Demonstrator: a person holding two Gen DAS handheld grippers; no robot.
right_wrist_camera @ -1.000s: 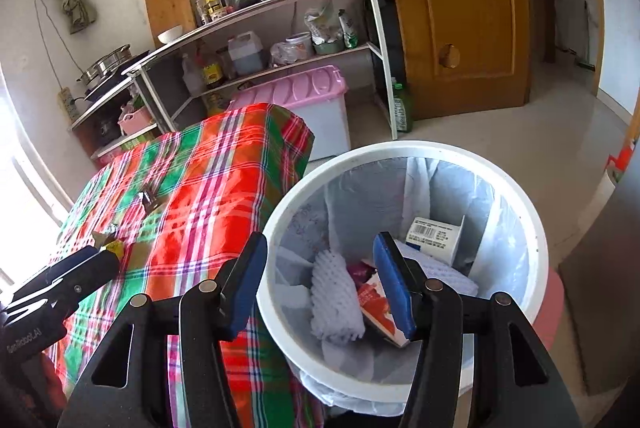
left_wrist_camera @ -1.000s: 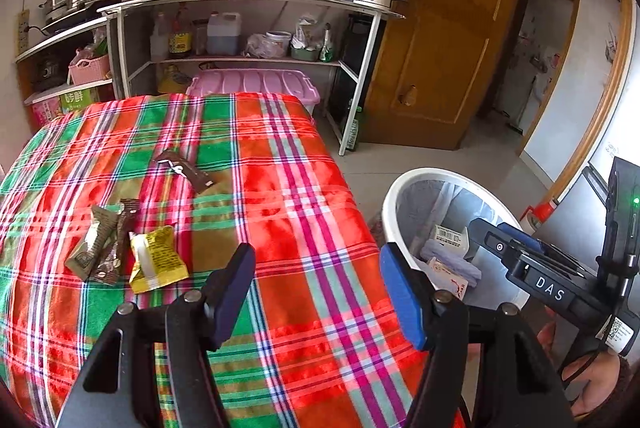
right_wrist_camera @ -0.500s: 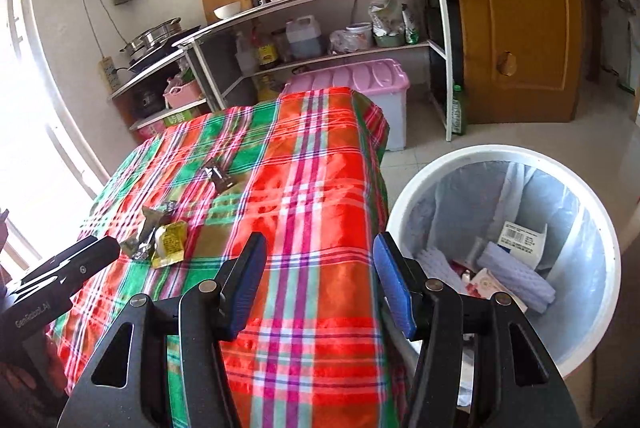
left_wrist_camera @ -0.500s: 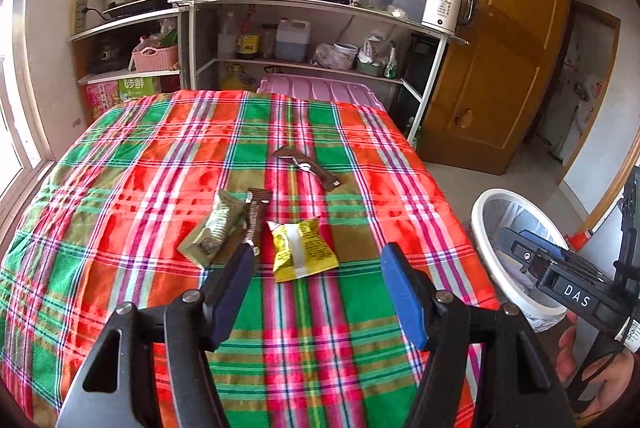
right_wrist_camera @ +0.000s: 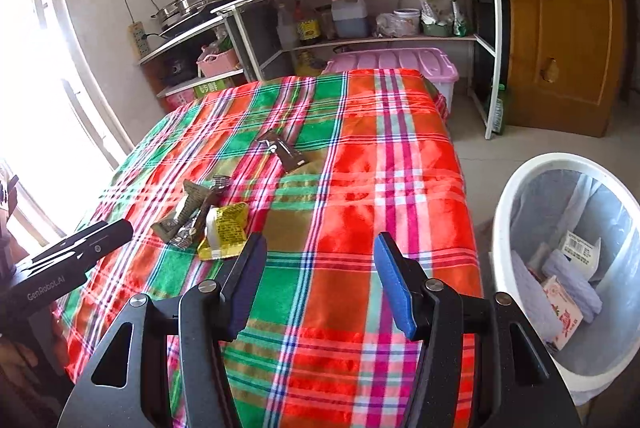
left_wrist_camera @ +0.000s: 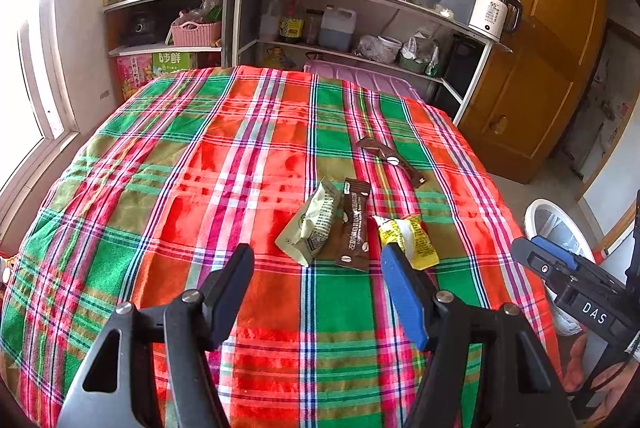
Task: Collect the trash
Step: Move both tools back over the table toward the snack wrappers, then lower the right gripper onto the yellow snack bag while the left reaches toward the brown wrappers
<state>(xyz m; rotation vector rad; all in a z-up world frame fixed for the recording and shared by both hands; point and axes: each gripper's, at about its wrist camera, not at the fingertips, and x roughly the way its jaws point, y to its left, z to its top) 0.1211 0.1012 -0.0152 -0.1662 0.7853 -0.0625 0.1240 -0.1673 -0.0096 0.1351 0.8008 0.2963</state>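
My left claw and right claw both gape wide, empty, above the surface; wrappers lie mid-frame.

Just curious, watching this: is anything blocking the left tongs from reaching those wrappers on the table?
Nothing visible. The left tongs are open, with only bare tablecloth before the green wrapper, brown wrapper and yellow wrapper.

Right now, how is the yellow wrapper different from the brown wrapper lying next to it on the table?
The yellow wrapper is bright yellow with a white stripe; the brown wrapper is dark brown with pale bean shapes. The yellow wrapper looks shorter and puffier; the brown wrapper is long, narrow and flat. The yellow wrapper lies nearer the white bin; the brown wrapper sits beside a pale green one. Both lie loose on the plaid cloth.
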